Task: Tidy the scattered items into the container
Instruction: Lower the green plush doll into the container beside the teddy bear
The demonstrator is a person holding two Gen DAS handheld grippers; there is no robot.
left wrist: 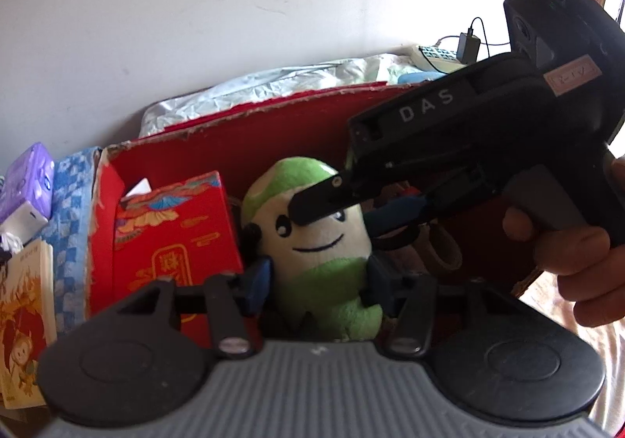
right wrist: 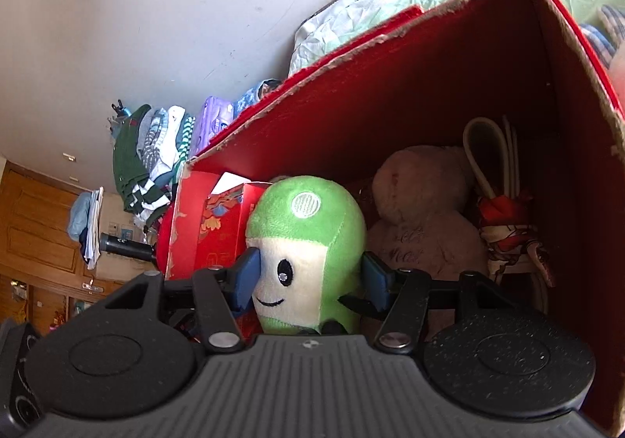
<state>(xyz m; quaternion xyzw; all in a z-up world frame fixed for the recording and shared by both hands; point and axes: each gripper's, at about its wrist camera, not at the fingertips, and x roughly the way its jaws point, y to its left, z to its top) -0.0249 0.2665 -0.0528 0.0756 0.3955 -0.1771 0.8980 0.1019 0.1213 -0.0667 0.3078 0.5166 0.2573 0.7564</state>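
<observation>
A green and white plush toy (left wrist: pixel 328 242) (right wrist: pixel 308 242) sits upright inside the red cardboard box (left wrist: pixel 250 117) (right wrist: pixel 410 47). My left gripper (left wrist: pixel 316 281) is shut on its lower body, a blue pad against each side. My right gripper (right wrist: pixel 312 276) is shut on its head. In the left wrist view the right gripper (left wrist: pixel 338 213) reaches in from the right, with one black finger across the toy's face. Also in the box are a red decorated packet (left wrist: pixel 175 227) (right wrist: pixel 218 227) to the left, a brown plush (right wrist: pixel 422 211), a white looped cord (right wrist: pixel 480 149) and a red patterned cloth (right wrist: pixel 508 231).
The box stands on a bed with pale crumpled bedding (left wrist: pixel 273 86) behind it. Left of the box lie a blue checkered cloth (left wrist: pixel 70 223), a purple tissue pack (left wrist: pixel 29 180) and a book (left wrist: pixel 23 320). A hand (left wrist: pixel 578 266) holds the right gripper's handle. Folded clothes (right wrist: pixel 152 164) are stacked by the wall.
</observation>
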